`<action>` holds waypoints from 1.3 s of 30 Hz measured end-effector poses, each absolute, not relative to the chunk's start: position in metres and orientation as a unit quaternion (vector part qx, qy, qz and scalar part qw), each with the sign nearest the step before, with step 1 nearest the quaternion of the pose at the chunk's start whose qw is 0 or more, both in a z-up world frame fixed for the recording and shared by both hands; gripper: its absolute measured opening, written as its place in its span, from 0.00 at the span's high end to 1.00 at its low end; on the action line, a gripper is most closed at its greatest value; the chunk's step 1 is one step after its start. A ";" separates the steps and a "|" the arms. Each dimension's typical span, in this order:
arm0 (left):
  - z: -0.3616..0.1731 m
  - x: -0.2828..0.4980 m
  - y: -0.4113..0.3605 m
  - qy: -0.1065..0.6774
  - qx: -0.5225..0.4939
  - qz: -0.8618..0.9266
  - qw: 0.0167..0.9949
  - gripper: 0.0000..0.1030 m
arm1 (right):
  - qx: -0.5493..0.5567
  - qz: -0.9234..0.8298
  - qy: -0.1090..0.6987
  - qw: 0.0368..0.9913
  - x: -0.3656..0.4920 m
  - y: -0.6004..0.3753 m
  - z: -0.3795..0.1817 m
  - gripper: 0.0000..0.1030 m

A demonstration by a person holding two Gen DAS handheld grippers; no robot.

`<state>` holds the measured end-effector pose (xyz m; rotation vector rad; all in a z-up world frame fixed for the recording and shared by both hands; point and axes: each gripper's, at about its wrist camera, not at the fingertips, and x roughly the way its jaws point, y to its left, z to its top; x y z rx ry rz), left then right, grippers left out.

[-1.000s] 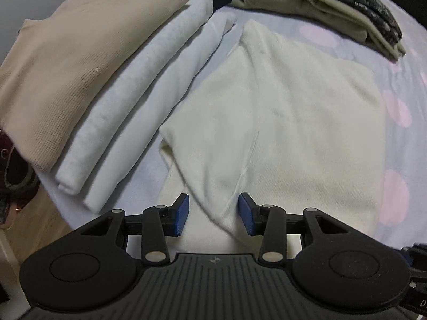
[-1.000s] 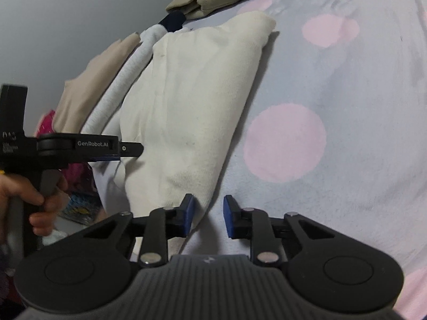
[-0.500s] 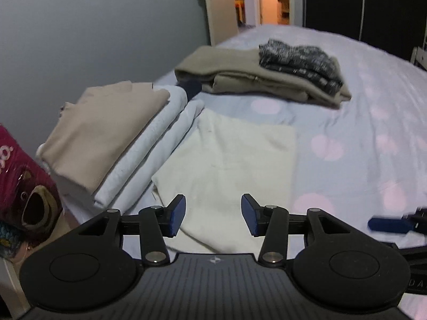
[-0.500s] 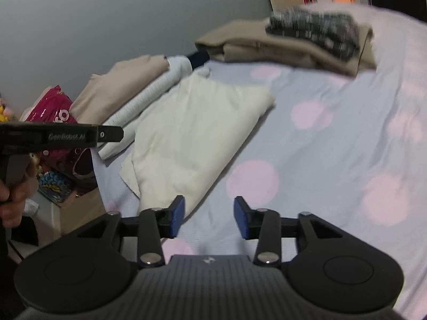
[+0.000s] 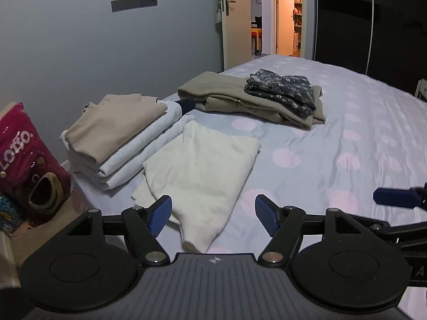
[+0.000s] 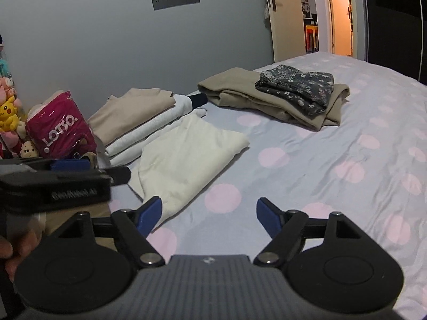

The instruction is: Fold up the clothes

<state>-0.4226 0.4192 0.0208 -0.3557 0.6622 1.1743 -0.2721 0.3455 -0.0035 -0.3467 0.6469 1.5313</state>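
Note:
A folded cream garment [image 5: 200, 170] [image 6: 186, 157] lies flat on the dotted bedsheet [image 5: 333, 146] [image 6: 333, 160]. My left gripper [image 5: 213, 214] hangs above its near corner, jaws opening wide, nothing between them. My right gripper [image 6: 209, 216] hovers over the sheet to the right of the garment, jaws opening too and empty. The left gripper's body [image 6: 53, 186] shows at the left of the right wrist view, a hand below it. One right fingertip [image 5: 395, 198] pokes in at the right of the left wrist view.
Left of the cream garment sits a stack of beige and white folded clothes [image 5: 120, 136] [image 6: 138, 122]. Further back lies an olive pile topped by a dark floral piece [image 5: 280, 93] [image 6: 296, 88]. A pink bag [image 5: 24, 154] [image 6: 58, 130] and plush toys [image 6: 8, 112] stand beside the bed's edge.
Both grippers have pulled back and up from the cream garment, and their jaws have spread from narrow to wide. The garment lies where it was, folded on the sheet.

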 end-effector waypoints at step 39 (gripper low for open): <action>-0.008 -0.415 0.387 0.332 -0.208 0.559 0.731 0.33 | -0.189 0.676 0.284 0.653 -0.269 0.316 -0.025 0.16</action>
